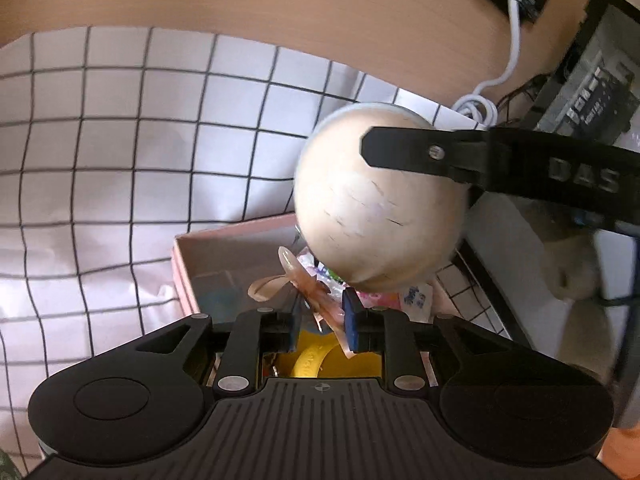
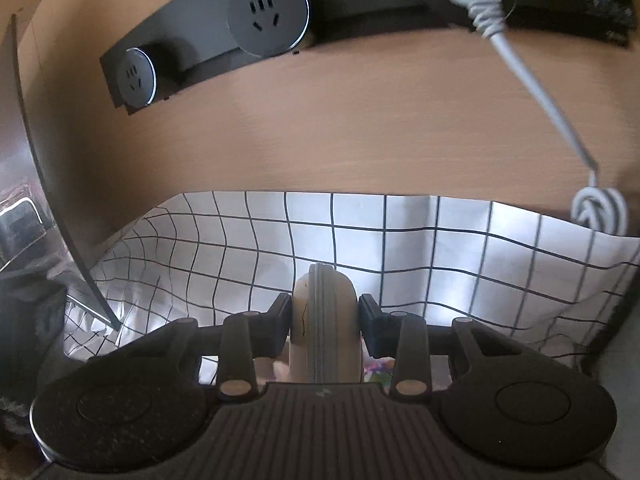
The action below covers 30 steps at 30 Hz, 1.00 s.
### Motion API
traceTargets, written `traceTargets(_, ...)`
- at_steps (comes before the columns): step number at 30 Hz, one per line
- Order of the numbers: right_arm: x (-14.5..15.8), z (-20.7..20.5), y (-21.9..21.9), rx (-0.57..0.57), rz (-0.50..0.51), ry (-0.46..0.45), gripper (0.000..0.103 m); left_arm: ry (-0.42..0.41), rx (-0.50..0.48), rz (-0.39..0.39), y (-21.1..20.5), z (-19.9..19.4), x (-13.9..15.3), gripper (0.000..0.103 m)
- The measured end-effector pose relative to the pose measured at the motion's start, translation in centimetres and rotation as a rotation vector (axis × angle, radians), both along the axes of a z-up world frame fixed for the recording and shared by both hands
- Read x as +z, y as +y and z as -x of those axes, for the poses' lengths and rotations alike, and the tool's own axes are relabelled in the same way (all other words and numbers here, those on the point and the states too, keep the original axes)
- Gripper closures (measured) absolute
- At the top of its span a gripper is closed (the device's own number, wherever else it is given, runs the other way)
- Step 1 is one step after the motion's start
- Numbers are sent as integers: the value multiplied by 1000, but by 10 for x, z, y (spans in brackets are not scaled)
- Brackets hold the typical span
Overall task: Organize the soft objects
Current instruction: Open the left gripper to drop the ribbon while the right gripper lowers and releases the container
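- Nearest us: left gripper (image 1: pixel 320 326) over the pink box (image 1: pixel 182 276), jaws slightly apart with a crumpled orange wrapper (image 1: pixel 320 300) between them; we can't tell if the pads still pinch it.
- We see the grid cloth (image 1: pixel 120 140) in both views, spread over the wooden desk (image 2: pixel 320 128).
- Only the left view shows the box, its mixed small items, and the right gripper's finger (image 1: pixel 400 152) lying across a cream round zip case (image 1: pixel 380 200) above the box.
- Only the right view shows the right gripper (image 2: pixel 324 320) clamped on that case edge-on, zipper (image 2: pixel 320 320) facing us.
- Right view alone shows the black socket strip (image 2: pixel 208 52); both show the white cable (image 2: pixel 540 92).
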State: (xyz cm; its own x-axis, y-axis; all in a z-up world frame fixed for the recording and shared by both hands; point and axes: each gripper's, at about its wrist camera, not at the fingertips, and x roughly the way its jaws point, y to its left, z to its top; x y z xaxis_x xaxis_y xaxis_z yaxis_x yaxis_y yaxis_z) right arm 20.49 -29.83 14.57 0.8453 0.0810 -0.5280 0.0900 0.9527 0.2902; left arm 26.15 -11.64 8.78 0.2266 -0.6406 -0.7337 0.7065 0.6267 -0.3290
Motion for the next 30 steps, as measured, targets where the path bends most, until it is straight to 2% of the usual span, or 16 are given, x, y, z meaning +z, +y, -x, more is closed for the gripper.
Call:
traceTargets(2,-1,-5,-2,12,-40,6,67,3,8,1,1,-1,-1,79)
traceTargets(6,2,-7,-3,34,-132,-17,67,-42,-19,-18,-7,5,-6,78)
traceTargets(9,2,-11,3,50,-114,-1,67,-65,-57,-36,-15,13,-6,78)
traceTargets(13,-9,-14,-3,4,-77,53,67,-106,-80,-62,-15,17,0,78)
traceTargets(16,-22,-17,-9,-43,-61,106,67,-133,-46,-55,-5,17,8,78)
traceTargets(18,-29,-17,-14,-54,-106,112,67,-143,-13,-38,2,14,14,78)
traceTargets(21,-29,-16,-13,-60,-120,99,67,-144,13,14,13,11,21,78)
traceTargets(25,-13,-12,-4,-61,-52,71,67,-93,33,93,21,8,25,78)
traceTargets(30,-2,-8,5,1,12,45,67,-70,152,189,38,-4,40,78)
